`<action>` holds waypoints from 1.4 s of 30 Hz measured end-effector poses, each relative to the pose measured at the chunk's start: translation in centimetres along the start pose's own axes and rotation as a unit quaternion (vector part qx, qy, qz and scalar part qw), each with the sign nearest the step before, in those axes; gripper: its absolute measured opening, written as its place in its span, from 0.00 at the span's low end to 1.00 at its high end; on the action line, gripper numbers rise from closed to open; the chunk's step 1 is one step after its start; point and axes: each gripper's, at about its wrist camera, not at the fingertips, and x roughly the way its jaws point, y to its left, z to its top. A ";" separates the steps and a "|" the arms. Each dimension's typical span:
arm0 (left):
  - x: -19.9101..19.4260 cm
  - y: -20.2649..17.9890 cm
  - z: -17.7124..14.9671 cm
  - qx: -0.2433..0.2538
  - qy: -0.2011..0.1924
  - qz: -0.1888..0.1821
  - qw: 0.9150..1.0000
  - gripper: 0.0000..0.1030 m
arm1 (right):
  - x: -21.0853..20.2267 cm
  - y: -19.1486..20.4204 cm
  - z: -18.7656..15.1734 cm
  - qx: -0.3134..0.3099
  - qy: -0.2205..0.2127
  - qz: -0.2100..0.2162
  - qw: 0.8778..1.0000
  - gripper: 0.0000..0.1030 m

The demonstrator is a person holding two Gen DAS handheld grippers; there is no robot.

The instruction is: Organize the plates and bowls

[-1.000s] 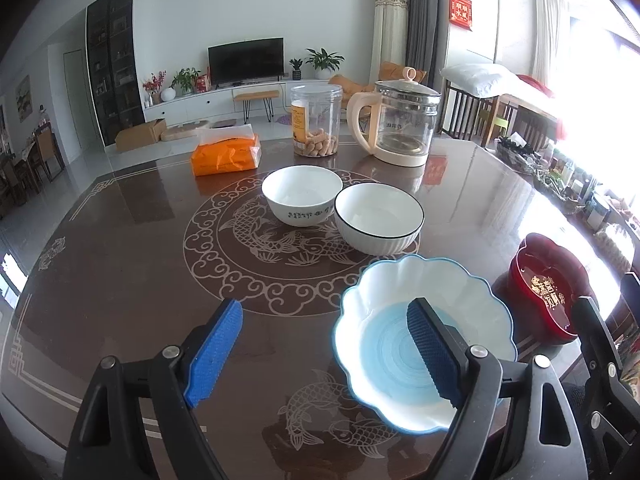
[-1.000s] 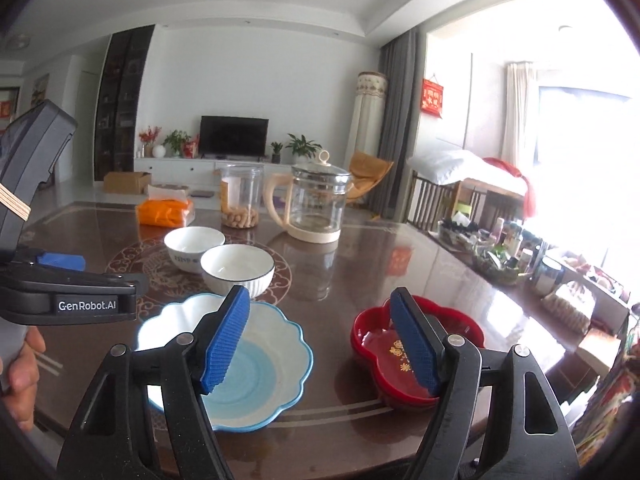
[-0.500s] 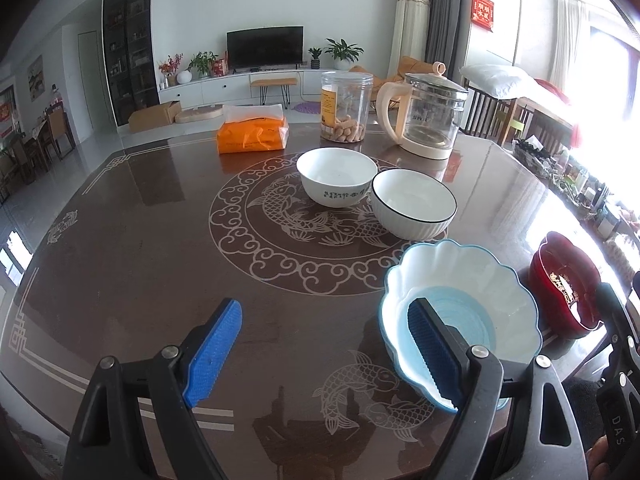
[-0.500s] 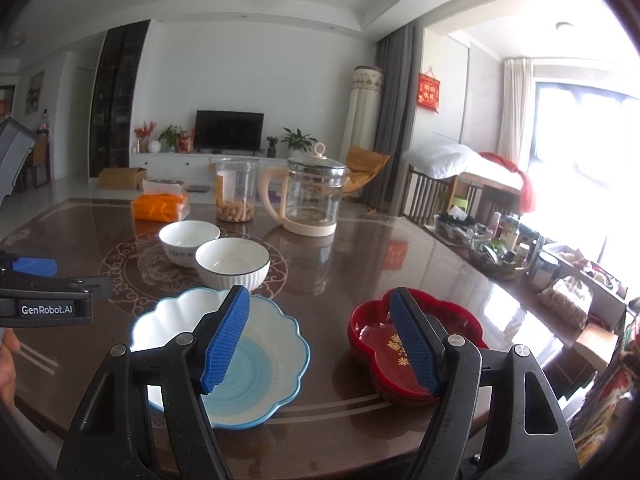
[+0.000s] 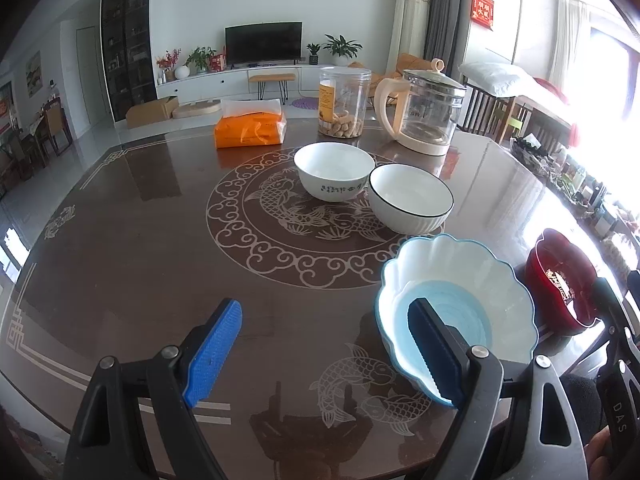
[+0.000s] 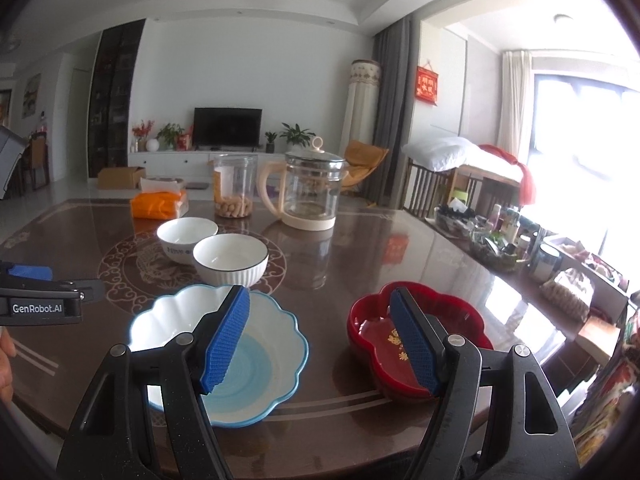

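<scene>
A scalloped white and blue plate (image 5: 472, 292) (image 6: 256, 364) lies near the table's front edge. A red scalloped dish (image 5: 560, 280) (image 6: 416, 328) lies to its right. Two white bowls stand behind: a plain one with writing (image 5: 332, 170) (image 6: 186, 238) and a black-rimmed one (image 5: 410, 198) (image 6: 230, 258), close side by side. My left gripper (image 5: 324, 354) is open and empty above the table, its right finger over the blue plate. My right gripper (image 6: 318, 340) is open and empty, straddling the gap between the blue plate and the red dish.
A glass kettle (image 5: 424, 116) (image 6: 306, 188), a clear jar of snacks (image 5: 342, 102) (image 6: 234, 186) and an orange tissue pack (image 5: 250, 128) (image 6: 158, 204) stand at the table's back. A cluttered shelf (image 6: 500, 236) runs along the right.
The left gripper has pulled back and shifted left, so the bowls and plates sit further right in its view. The right gripper drifted slightly back. Both stayed open.
</scene>
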 end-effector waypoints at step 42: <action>10.9 -0.1 11.3 -0.015 0.142 -0.099 0.985 0.82 | 15.4 -4.2 8.0 0.139 0.238 0.181 0.944 0.74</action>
